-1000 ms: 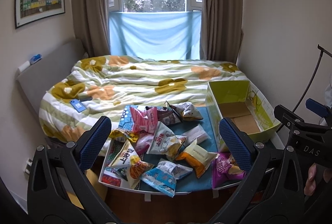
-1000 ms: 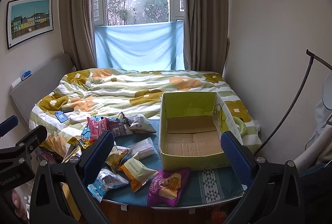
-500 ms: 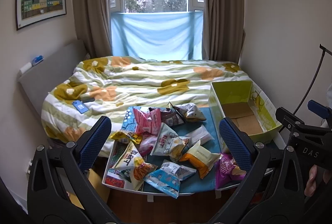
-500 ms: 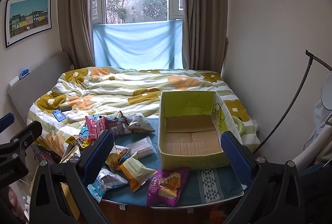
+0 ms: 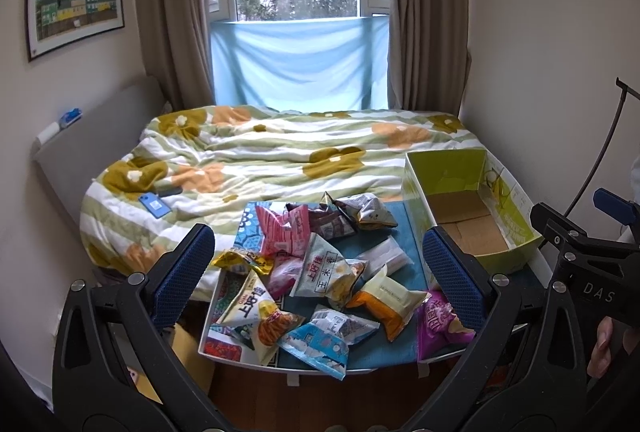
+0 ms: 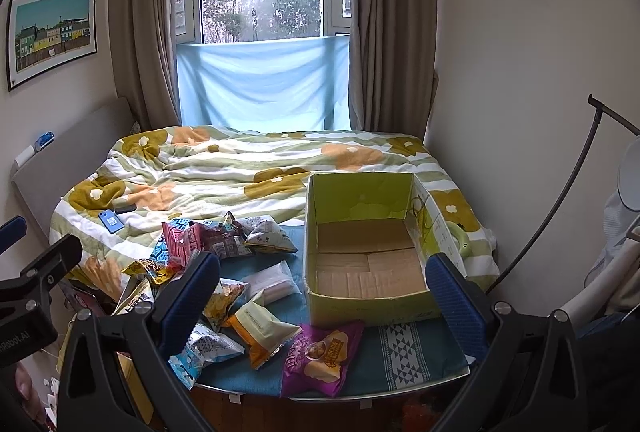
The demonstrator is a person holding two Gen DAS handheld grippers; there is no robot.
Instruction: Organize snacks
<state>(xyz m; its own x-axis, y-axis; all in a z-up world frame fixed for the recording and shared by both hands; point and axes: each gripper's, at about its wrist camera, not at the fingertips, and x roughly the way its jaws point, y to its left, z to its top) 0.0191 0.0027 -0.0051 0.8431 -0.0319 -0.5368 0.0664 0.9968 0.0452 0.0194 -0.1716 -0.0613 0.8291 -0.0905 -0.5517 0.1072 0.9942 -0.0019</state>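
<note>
L gripper (image 5: 318, 268): jaws wide apart, nothing held, hovers above near edge of table (image 5: 372, 354). Snack pile (image 5: 320, 272) sits ahead between its fingers; purple bag (image 5: 438, 324) by its R finger, light-blue bag (image 5: 326, 338) nearest. R gripper (image 6: 324, 290): jaws spread wide too, empty. Green cardboard box (image 6: 362, 306) w/ bare floor lies straight ahead between its fingers; purple bag (image 6: 320, 350) just below box front, orange-cream bag (image 6: 260, 328) near its L finger.
</note>
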